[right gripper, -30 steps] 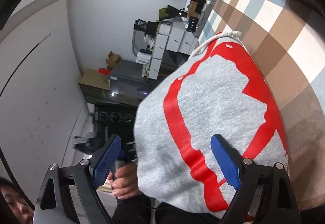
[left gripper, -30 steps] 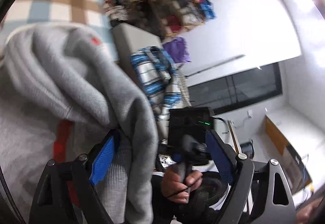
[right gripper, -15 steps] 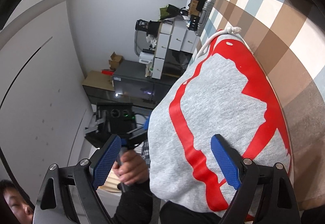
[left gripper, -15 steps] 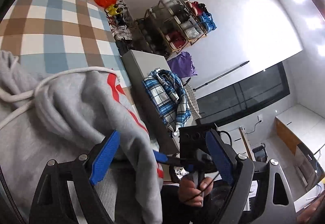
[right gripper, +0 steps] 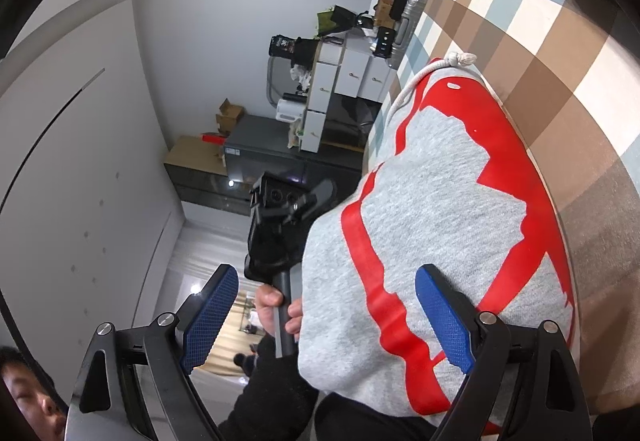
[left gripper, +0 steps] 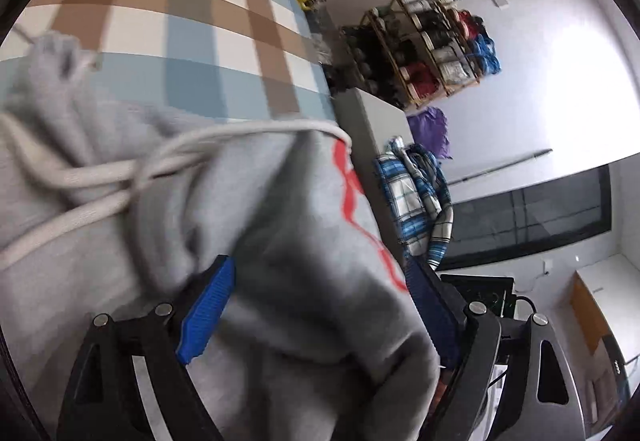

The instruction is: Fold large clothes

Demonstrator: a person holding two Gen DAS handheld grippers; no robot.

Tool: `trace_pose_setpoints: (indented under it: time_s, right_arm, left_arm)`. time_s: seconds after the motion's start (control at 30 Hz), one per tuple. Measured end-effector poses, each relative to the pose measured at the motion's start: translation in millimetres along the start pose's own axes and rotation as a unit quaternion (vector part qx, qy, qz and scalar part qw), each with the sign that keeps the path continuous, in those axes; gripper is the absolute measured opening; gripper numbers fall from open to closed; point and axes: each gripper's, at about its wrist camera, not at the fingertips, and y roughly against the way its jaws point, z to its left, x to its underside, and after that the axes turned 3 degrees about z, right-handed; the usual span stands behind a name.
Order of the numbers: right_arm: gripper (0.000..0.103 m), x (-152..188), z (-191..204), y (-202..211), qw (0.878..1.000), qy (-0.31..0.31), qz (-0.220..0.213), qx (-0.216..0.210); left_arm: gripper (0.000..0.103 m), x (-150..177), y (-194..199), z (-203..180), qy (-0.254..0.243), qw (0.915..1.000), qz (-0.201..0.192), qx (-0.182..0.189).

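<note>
Looking out past my left tool (left gripper: 316, 305), I've got clutter on the far side: a wooden rack of yarn cones (left gripper: 436, 45) against the wall, a purple cloth (left gripper: 430, 127) below it, and a blue plaid shirt (left gripper: 416, 197) draped over the edge of a grey cabinet (left gripper: 372, 121). On my right tool's (right gripper: 326, 315) view there are white drawer units (right gripper: 344, 89), a dark low cabinet (right gripper: 260, 157) and cardboard boxes (right gripper: 228, 113) along the wall.

The grey hoodie (right gripper: 448, 209) lies bunched on the checked bed cover (right gripper: 540, 53), brown, blue and cream squares. Its big red print (right gripper: 500, 145) faces up in the right view, and a knotted white drawstring (right gripper: 460, 59) pokes out at the far end. In the left view the drawstring (left gripper: 168, 157) loops across rumpled grey folds, all a bit blurred.

Left tool: jaws spread wide, a thick hump of hoodie lying between them; the blue pads (left gripper: 208, 309) aren't squeezing it. Right tool: jaws also wide apart, hoodie edge between them, not pinched. Through the right view I see the hand (right gripper: 280, 315) holding the left tool's handle just beside the fabric.
</note>
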Motion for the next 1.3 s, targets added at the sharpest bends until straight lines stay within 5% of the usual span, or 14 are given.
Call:
trace_pose_setpoints:
  time_s: [0.17, 0.33, 0.47, 0.53, 0.57, 0.6, 0.87, 1.07, 1.13, 1.3]
  right_arm:
    - [0.092, -1, -1, -1, 1.000, -0.003, -0.001, -0.003]
    - [0.093, -1, -2, -1, 1.000, -0.003, -0.005, -0.003]
    - [0.093, -1, -2, 0, 1.000, -0.001, -0.008, -0.004]
    - [0.093, -1, -1, 1, 1.000, 0.001, -0.007, -0.004]
    - [0.093, -1, -1, 1, 1.000, 0.001, -0.007, -0.004]
    - [0.093, -1, -1, 0, 1.000, 0.002, -0.006, -0.004]
    - [0.094, 8, 19, -17, 0.996, 0.069, 0.034, 0.053]
    - [0.094, 30, 46, -51, 0.972, 0.171, 0.092, 0.134]
    - [0.096, 37, 52, -59, 0.963, 0.195, 0.103, 0.156]
    - [0.103, 41, 51, -64, 0.963, 0.193, 0.111, 0.150]
  left_arm:
    - [0.084, 16, 20, 5, 0.001, 0.9997, -0.020, -0.013]
    - [0.084, 31, -17, 13, 0.013, 0.9997, 0.012, -0.014]
    - [0.082, 31, -23, 13, 0.003, 0.9988, -0.010, -0.047]
    - [0.046, 25, -20, 16, 0.013, 0.9976, -0.025, -0.063]
    - [0.035, 21, -19, 17, 0.015, 0.9977, -0.029, -0.059]
    - [0.013, 17, -19, 18, 0.014, 0.9987, -0.026, -0.041]
    - [0.005, -2, 3, -14, -0.026, 0.9962, -0.053, -0.063]
    - [0.004, -11, 20, -38, -0.080, 0.9891, -0.057, -0.109]
    - [0.004, -12, 23, -34, -0.079, 0.9882, -0.061, -0.116]
    - [0.004, -11, 16, -8, -0.036, 0.9927, -0.052, -0.103]
